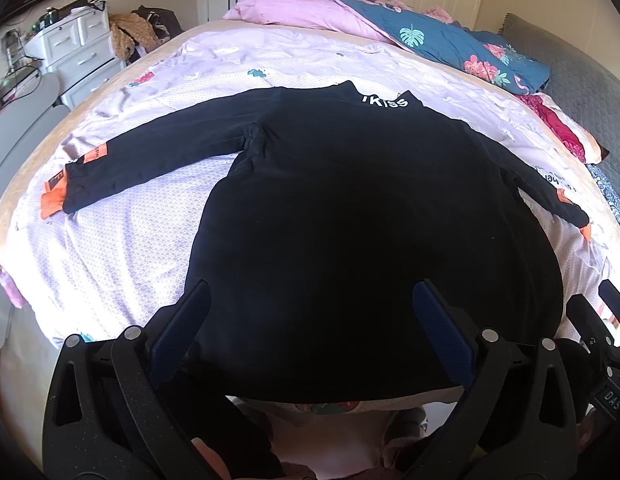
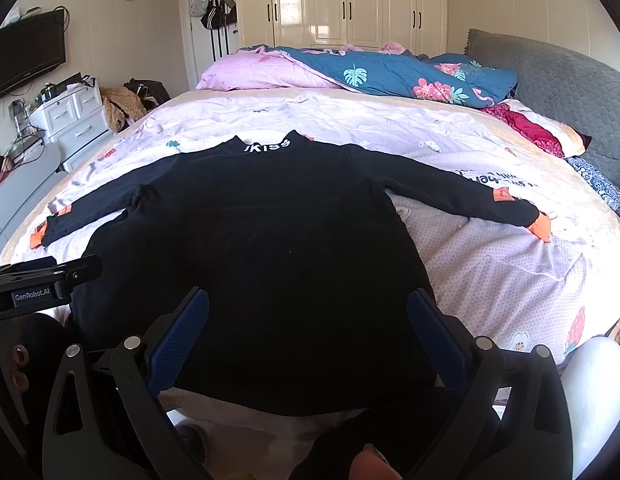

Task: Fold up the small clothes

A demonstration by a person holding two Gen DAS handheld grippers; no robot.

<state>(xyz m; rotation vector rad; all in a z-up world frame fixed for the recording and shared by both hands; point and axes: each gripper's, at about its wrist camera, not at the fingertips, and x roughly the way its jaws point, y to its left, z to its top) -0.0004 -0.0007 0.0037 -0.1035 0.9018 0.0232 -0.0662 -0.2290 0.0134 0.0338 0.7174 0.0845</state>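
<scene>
Lying flat on bed (image 2: 490, 280), black top (image 2: 270, 240) w/ sleeves spread; both grippers' fingers apart.

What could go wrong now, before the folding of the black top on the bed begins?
1. The black top lies on a soft, wrinkled quilt; a claw might pinch quilt together with the hem.
2. Both sleeves are spread wide, the orange cuff far out, so a fold may come out uneven.
3. The left claw and right claw, both open, sit close and could collide.

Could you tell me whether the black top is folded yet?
Spread: the black long-sleeved top lies flat on the pink quilted bedcover, both sleeves stretched outward.
</scene>
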